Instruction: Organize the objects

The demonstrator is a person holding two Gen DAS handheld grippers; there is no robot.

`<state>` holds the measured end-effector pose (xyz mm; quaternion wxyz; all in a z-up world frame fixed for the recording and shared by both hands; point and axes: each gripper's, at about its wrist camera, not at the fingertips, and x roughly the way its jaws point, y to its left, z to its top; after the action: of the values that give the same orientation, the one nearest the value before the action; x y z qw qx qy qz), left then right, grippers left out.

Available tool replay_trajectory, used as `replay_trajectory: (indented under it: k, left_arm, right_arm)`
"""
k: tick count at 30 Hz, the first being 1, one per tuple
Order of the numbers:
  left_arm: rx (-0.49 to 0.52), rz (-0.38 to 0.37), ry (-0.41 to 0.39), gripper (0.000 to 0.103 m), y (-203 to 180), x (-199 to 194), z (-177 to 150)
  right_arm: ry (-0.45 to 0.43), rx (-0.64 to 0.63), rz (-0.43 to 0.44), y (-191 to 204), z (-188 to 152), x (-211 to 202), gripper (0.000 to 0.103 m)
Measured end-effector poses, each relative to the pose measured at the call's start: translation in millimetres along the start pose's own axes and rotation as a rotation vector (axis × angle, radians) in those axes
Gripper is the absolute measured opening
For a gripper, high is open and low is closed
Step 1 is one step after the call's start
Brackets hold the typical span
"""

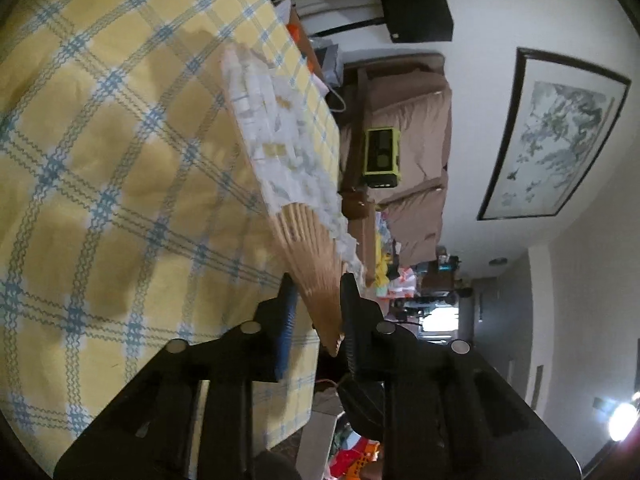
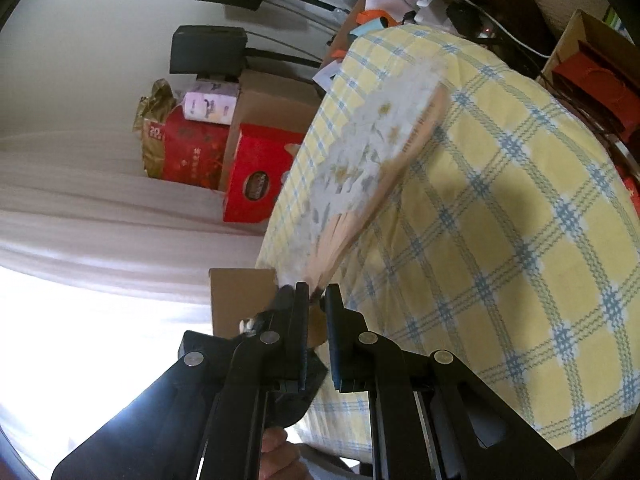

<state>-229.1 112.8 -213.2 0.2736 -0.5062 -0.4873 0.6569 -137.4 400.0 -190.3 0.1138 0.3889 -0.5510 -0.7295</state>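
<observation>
Midair above a yellow-and-blue checked worktop point(image 1: 100, 160), one folding paper fan point(image 1: 280, 132) was gripped by two handheld claws at once. In the left wrist view, the left claw point(image 1: 316, 300) sat closed on the bundle of bamboo ribs near the pivot, the ribs running up the centre of the frame to a white printed leaf that was partly spread. In the right wrist view, the right claw point(image 2: 318, 300) stood nearly closed around the fan's lower end at centre frame; motion blur made it hard to say whether its pads truly pinched the ribs or only bracketed them. The fan point(image 2: 372, 160) reached toward the upper centre of that frame, clear of the cloth as far as could be judged.

To close the fan well, one claw would likely need to hold the pivot end steady while the other swept the outer rib inward, with pressure kept on the bamboo and off the thin paper, which could crease or tear.

By count: one fan, two claws and one checked worktop point(image 2: 520, 240). Beyond it were two dark wall-mounted boxes point(image 1: 416, 16), one framed ink painting point(image 1: 556, 136) at right and one lime-green device point(image 1: 380, 156) on a brown sofa; the right view showed two red cartons point(image 2: 256, 176) at left.
</observation>
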Motion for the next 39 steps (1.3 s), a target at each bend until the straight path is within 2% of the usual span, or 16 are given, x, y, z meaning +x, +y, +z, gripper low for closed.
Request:
replay_trajectory:
  k: [2, 6, 9, 11, 13, 16, 19, 20, 23, 26, 27, 29, 31, 39]
  left_arm:
    - [-0.005, 0.014, 0.005, 0.008, 4, 3, -2]
    - [0.007, 0.02, 0.005, 0.005, 4, 4, -7]
    - [0.025, 0.033, 0.01, 0.004, 0, 5, -10]
    - [0.026, 0.024, 0.022, 0.004, 0, 5, -13]
    - [0.029, 0.028, 0.031, 0.004, -1, 6, -15]
    - [0.033, 0.026, 0.039, 0.004, -2, 6, -17]
    - [0.037, 0.032, 0.05, 0.004, -3, 6, -18]
    - [0.039, 0.037, 0.051, 0.004, -2, 7, -18]
    - [0.038, 0.05, 0.062, 0.007, 1, 7, -16]
    - [0.029, 0.05, 0.053, 0.03, 5, 6, -13]
    - [0.029, 0.053, 0.049, 0.03, 5, 5, -12]
    - [0.041, 0.056, 0.044, 0.029, 4, 5, -10]
    - [0.068, 0.075, 0.034, 0.012, 3, 3, -10]
    - [0.101, 0.036, 0.017, 0.011, -11, -15, -18]
  right_arm:
    - [-0.009, 0.001, -0.009, -3, 0, -2, 0.009]
    - [-0.007, -0.001, -0.038, -10, 1, -1, 0.009]
    - [-0.014, -0.018, -0.072, -13, 0, 0, 0.014]
    - [-0.015, -0.014, -0.08, -15, 0, 1, 0.028]
    - [-0.028, -0.018, -0.086, -16, 1, 1, 0.03]
    - [-0.055, -0.033, -0.115, -16, 7, 2, 0.03]
    - [-0.046, -0.022, -0.119, -19, 13, 9, 0.029]
    - [-0.043, -0.024, -0.119, -18, 14, 11, 0.023]
    - [-0.035, -0.047, -0.12, -14, 13, 12, 0.014]
    - [-0.02, -0.059, -0.116, -10, 10, 14, 0.01]
    - [-0.017, -0.061, -0.117, -9, 9, 14, 0.01]
    - [-0.007, -0.061, -0.107, -9, 7, 16, 0.01]
    - [-0.005, -0.067, -0.102, -7, 5, 16, 0.01]
    - [-0.028, -0.13, -0.1, 10, -1, 8, 0.011]
